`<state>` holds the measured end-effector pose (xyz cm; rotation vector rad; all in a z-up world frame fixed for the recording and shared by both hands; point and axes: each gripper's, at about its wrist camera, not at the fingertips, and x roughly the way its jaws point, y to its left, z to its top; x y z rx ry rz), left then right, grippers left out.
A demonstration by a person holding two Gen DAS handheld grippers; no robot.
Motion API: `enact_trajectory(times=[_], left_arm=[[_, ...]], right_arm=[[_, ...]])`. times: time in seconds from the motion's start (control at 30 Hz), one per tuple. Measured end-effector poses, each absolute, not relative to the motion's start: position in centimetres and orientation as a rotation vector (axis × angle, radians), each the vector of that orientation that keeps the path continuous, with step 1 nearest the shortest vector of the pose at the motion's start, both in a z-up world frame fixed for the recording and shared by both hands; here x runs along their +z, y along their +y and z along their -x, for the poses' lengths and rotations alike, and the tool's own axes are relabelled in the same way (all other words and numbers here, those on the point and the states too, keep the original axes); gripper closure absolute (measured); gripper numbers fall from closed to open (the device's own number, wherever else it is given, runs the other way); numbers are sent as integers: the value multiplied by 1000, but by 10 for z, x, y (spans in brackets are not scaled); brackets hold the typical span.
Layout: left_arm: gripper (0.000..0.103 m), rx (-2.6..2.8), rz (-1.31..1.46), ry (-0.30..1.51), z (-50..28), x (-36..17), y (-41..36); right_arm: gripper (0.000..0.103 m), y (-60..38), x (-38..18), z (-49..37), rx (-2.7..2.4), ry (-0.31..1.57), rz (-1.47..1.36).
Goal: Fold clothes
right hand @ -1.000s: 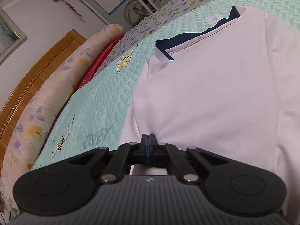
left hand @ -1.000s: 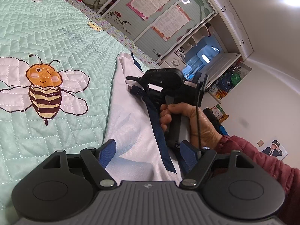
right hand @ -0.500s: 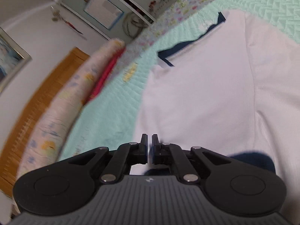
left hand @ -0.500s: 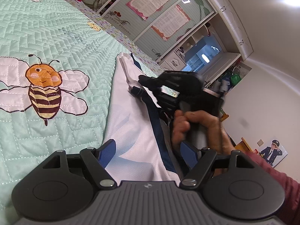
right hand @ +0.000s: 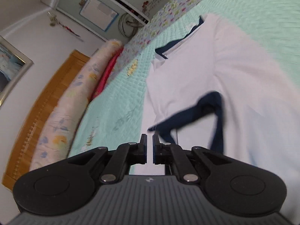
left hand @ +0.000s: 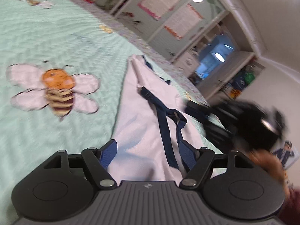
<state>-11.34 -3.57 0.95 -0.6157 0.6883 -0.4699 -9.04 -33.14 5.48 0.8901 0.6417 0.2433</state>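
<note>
White shirt [left hand: 150, 123]: flat on mint bee quilt [left hand: 56, 43], navy trim uppermost | Left gripper [left hand: 148, 153]: jaws spread, shirt hem between, unpinched | Right gripper [right hand: 148, 140]: jaws just parting, narrow gap, empty; shirt just beyond tips

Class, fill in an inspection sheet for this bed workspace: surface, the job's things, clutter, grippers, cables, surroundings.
Surface: green quilt with a stitched bee.
Job's things: white shirt with navy trim, lying partly folded.
Clutter: rolled floral bedding along the headboard.
Grippers: left gripper open over the shirt's edge, not gripping it; right gripper has just been opening, a narrow gap, nothing between its fingers.
Cables: a coil past the bed's end.
Surroundings: cupboards with posters; framed picture.
</note>
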Motion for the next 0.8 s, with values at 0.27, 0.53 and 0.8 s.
enact_trajectory(times=[0.27, 0.53, 0.8], left_arm=[[27, -422, 407, 810, 207, 52, -38], [30, -400, 93, 929, 271, 64, -78], [30, -323, -135, 991, 284, 36, -111]], right_arm=[[81, -328, 66, 274, 255, 742, -776], [80, -328, 43, 355, 186, 759, -790], [56, -330, 25, 369, 181, 756, -711]])
